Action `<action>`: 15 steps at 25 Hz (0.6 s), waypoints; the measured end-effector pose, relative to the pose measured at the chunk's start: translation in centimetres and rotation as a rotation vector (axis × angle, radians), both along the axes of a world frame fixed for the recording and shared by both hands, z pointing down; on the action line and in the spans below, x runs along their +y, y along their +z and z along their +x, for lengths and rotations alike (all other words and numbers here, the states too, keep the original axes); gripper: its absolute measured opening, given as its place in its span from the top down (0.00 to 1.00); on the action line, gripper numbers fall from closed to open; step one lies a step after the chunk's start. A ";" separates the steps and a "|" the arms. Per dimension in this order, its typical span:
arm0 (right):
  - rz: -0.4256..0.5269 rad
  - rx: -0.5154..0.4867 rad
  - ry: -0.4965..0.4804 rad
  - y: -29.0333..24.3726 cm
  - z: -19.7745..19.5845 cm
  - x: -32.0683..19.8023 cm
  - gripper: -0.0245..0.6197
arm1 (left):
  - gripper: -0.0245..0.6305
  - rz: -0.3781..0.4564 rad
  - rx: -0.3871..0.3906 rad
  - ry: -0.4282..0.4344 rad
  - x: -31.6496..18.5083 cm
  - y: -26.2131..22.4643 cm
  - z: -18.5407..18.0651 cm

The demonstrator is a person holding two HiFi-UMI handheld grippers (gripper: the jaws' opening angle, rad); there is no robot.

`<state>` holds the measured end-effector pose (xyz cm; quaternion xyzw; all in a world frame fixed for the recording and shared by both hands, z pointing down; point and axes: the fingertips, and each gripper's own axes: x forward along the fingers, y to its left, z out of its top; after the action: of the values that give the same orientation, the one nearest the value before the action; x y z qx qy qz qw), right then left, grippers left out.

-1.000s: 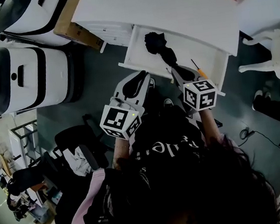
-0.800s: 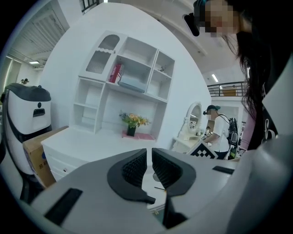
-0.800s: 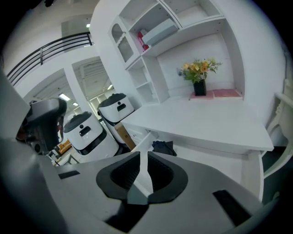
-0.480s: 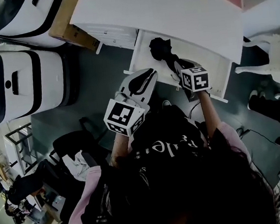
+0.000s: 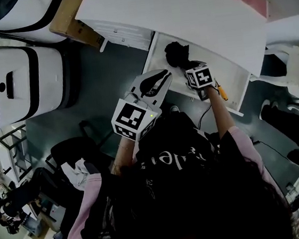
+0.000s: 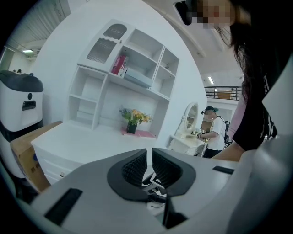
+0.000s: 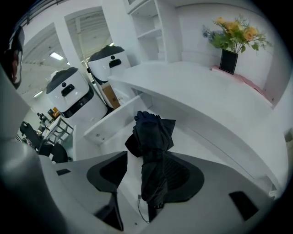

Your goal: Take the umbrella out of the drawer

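White flat-topped bench (image 5: 180, 11), bare but for a black square vase of yellow and orange flowers (image 7: 228, 59) on a flat pink mat (image 5: 251, 3) at the back edge. Under its front, white open drawer (image 5: 229, 74): holds a black folded fabric umbrella (image 5: 176, 54) lying flat and a slim orange-handled tool (image 5: 221, 92).

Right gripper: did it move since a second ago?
Yes. Against the drawer, the right gripper went from the front edge deeper in, toward the umbrella. Its jaws have just been opening, with the umbrella between them.
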<state>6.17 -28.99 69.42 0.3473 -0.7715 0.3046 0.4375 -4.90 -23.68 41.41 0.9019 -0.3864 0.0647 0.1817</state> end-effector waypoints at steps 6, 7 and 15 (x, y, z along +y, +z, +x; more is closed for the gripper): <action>-0.014 0.180 -0.103 3.1 1.0 -0.9 0.58 | 0.89 -0.027 -0.010 -0.015 -0.9 0.5 -1.1; -0.017 0.203 -0.125 3.5 1.0 -1.1 0.58 | 0.89 -0.031 -0.011 -0.016 -1.0 0.7 -1.4; -0.040 0.276 -0.199 5.9 0.0 -1.7 0.55 | 0.89 -0.055 -0.014 -0.038 -1.6 1.9 -3.3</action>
<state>6.19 -30.73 75.37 0.2990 -0.7284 0.2247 0.5740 -8.23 -25.29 43.30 0.8887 -0.4027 0.0781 0.2048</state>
